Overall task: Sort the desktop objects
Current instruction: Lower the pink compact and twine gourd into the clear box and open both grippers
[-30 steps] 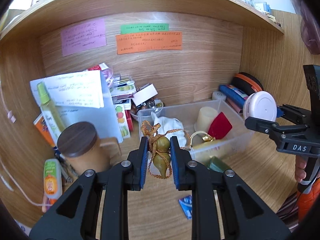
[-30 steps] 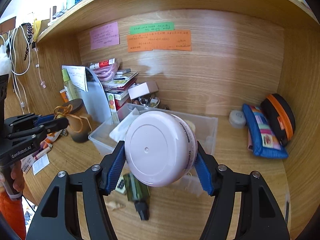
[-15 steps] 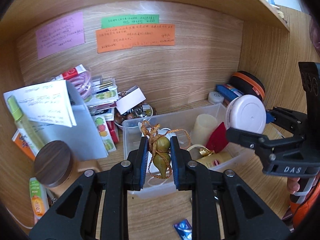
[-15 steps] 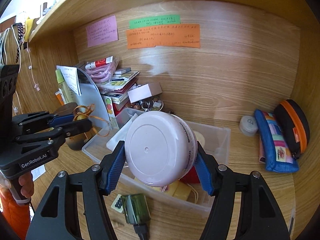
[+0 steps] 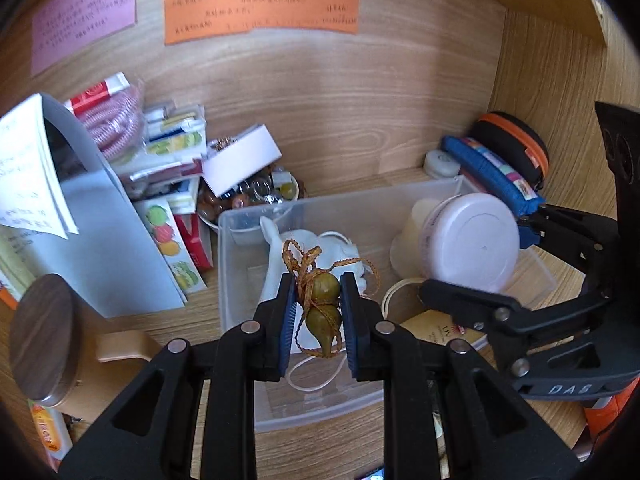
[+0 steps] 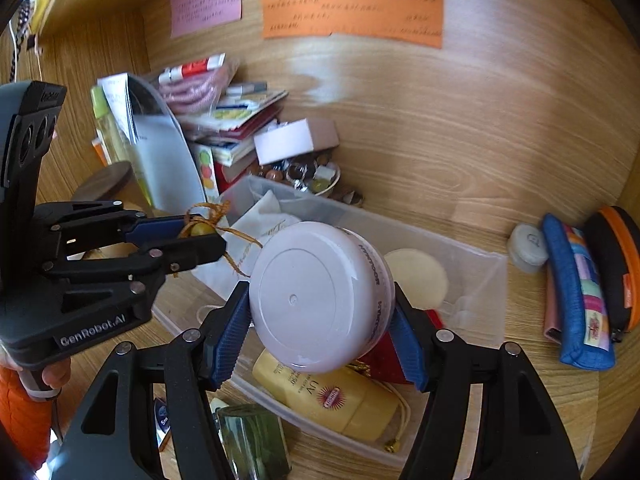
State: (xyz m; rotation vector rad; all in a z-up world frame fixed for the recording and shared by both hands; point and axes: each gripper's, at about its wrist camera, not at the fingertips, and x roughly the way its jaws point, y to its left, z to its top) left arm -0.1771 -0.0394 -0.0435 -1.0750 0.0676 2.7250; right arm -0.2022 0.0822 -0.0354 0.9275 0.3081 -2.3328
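Observation:
My left gripper [image 5: 318,316] is shut on a small green-brown gourd charm [image 5: 323,312] tied with gold cord, held above the left part of a clear plastic bin [image 5: 256,232]. The charm also shows in the right wrist view [image 6: 200,229]. My right gripper [image 6: 320,330] is shut on a round white jar [image 6: 320,296], held above the right part of the bin [image 6: 472,280]; the jar also shows in the left wrist view [image 5: 472,244]. The bin holds a white pouch [image 5: 280,256], a cream candle [image 6: 418,276], a yellow UV tube [image 6: 328,396] and something red.
A wooden-lidded mug [image 5: 44,344], papers, stacked boxes and a bowl of trinkets [image 5: 248,196] crowd the left and back. A blue pouch [image 6: 576,292], a black-orange case [image 6: 612,264] and a small white tin [image 6: 528,242] lie at right. A green bottle [image 6: 252,440] lies in front of the bin.
Both grippers have moved forward and down toward the bin, each still holding its object. The bin now fills more of both views.

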